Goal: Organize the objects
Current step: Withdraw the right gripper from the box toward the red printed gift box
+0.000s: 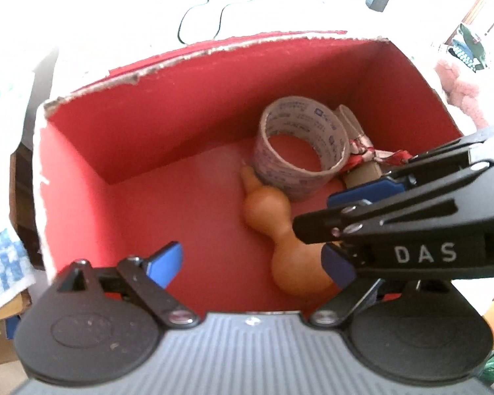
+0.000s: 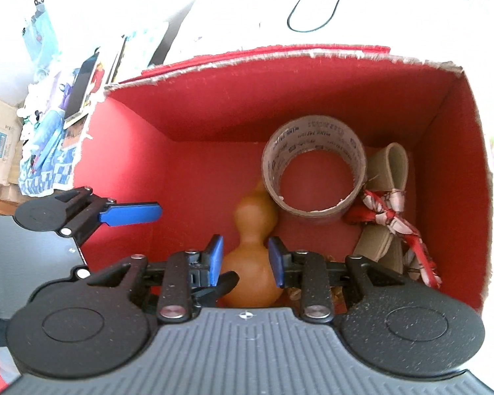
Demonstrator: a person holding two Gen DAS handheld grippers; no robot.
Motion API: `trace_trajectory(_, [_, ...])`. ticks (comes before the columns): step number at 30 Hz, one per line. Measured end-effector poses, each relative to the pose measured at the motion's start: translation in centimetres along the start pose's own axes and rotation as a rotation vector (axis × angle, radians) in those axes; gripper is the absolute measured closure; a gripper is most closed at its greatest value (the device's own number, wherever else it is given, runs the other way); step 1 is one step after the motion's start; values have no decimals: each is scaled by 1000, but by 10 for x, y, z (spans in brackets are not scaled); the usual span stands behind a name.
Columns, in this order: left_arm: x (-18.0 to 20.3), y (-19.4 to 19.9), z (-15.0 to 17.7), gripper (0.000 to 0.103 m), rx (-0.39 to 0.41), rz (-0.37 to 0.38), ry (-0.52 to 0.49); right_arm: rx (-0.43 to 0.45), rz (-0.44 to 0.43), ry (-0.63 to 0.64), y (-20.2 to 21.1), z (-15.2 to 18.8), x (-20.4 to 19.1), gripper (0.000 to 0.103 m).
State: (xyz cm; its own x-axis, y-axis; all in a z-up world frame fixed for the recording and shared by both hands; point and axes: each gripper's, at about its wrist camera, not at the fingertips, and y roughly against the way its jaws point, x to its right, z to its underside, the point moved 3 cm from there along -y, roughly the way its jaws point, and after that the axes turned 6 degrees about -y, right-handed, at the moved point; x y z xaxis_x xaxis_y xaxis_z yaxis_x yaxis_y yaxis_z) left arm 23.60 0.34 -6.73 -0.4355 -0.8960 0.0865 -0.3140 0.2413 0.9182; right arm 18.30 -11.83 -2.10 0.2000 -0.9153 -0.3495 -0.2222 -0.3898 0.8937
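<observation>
Right gripper (image 2: 245, 261) hangs low over the smooth tan gourd (image 2: 252, 263) on the red cardboard box (image 2: 214, 121) floor, fingers apart astride it, apparently mid-placement; left gripper (image 1: 253, 263) spread; next, lift clear.

Box (image 2: 313, 105): holds everything.
Gourd (image 2: 252, 253): on the floor — nearest, touching the tape roll (image 2: 313, 171) behind it.
Tied bundle (image 2: 387, 197): right of the roll — against the right wall.

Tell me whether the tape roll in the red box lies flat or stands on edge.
On edge, tilted. The tape roll shows its open core to both cameras, leaning against the gourd on the red box floor.
</observation>
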Motion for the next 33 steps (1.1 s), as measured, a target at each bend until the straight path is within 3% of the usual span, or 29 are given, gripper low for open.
trace_trajectory(7, [12, 21, 5, 11, 51, -74, -37, 74, 54, 3, 13, 1, 16, 71])
trace_trajectory(13, [13, 41, 11, 11, 93, -87, -7, 129, 67, -51, 14, 0, 24, 71])
trace_trajectory(24, [36, 74, 19, 11, 161, -212, -21, 253, 108, -103, 42, 20, 29, 66])
trace_trajectory(33, [39, 99, 30, 10, 187, -279, 35, 325, 105, -115, 61, 31, 32, 66])
